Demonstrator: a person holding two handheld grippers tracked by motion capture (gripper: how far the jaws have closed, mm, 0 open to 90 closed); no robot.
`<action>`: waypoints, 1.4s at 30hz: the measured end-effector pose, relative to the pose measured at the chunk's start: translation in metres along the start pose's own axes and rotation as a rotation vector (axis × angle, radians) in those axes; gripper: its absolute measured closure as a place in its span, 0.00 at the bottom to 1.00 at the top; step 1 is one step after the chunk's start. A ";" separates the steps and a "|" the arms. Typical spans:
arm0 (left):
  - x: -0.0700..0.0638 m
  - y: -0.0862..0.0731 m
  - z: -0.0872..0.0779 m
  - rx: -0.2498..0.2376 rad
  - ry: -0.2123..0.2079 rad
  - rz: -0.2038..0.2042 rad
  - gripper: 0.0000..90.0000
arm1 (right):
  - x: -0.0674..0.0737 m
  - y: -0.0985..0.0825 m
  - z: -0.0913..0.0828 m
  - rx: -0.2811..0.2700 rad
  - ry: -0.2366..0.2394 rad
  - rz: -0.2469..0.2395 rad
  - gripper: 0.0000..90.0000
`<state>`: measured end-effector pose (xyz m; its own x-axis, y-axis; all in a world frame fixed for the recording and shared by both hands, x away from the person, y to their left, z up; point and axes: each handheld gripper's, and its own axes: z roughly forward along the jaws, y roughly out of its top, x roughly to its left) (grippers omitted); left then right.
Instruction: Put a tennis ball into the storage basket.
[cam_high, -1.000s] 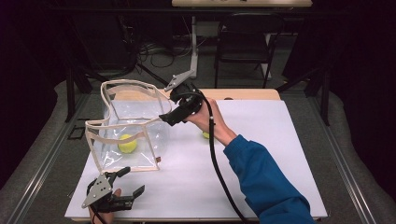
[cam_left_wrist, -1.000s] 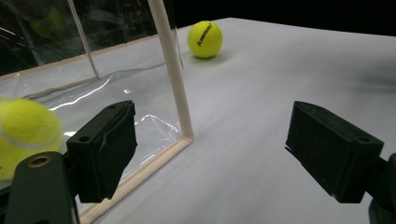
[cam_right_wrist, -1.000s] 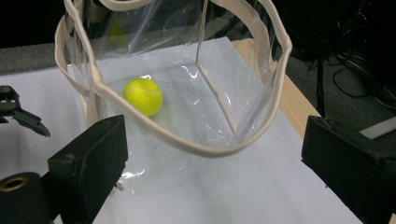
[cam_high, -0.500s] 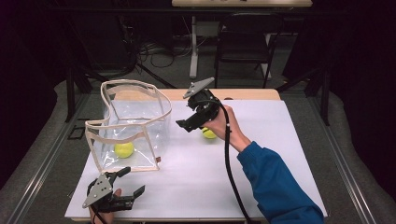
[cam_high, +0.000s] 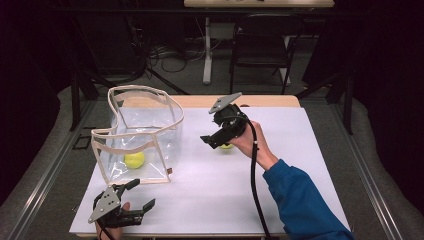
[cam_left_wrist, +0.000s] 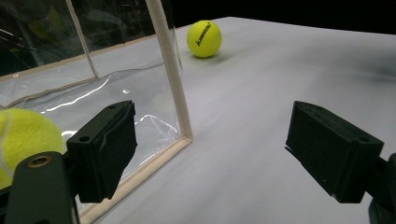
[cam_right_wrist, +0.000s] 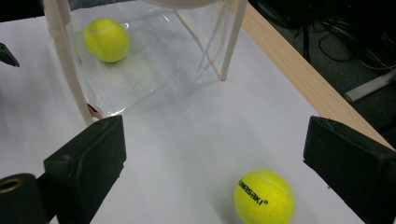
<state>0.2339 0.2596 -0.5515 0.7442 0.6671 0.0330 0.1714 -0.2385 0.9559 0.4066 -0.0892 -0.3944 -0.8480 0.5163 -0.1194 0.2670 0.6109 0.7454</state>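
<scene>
Here the right claw hangs open and empty above the loose ball, which lies on the counter at about five o'clock between its jaws in the right gripper view. The left claw, also open, rests far off by the bag holding another ball.

Tennis ball: yellow-green, black lettering, resting loose on the white tabletop, near the clear bag.

A black chair and cables stand behind the white table.
</scene>
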 end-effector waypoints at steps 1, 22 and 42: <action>0.000 0.000 0.000 0.003 -0.005 0.001 0.17 | 0.000 -0.002 0.000 0.001 -0.001 0.000 0.06; -0.001 -0.002 -0.004 -0.008 0.004 -0.008 0.18 | 0.003 -0.043 0.002 0.047 0.006 0.039 0.05; 0.000 -0.003 -0.007 -0.014 0.002 -0.016 0.18 | 0.009 -0.081 0.010 0.094 0.005 0.076 0.02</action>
<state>0.2288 0.2650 -0.5519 0.7403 0.6720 0.0179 0.1741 -0.2174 0.9604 0.3819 -0.1276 -0.4622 -0.8261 0.5602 -0.0613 0.3721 0.6239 0.6872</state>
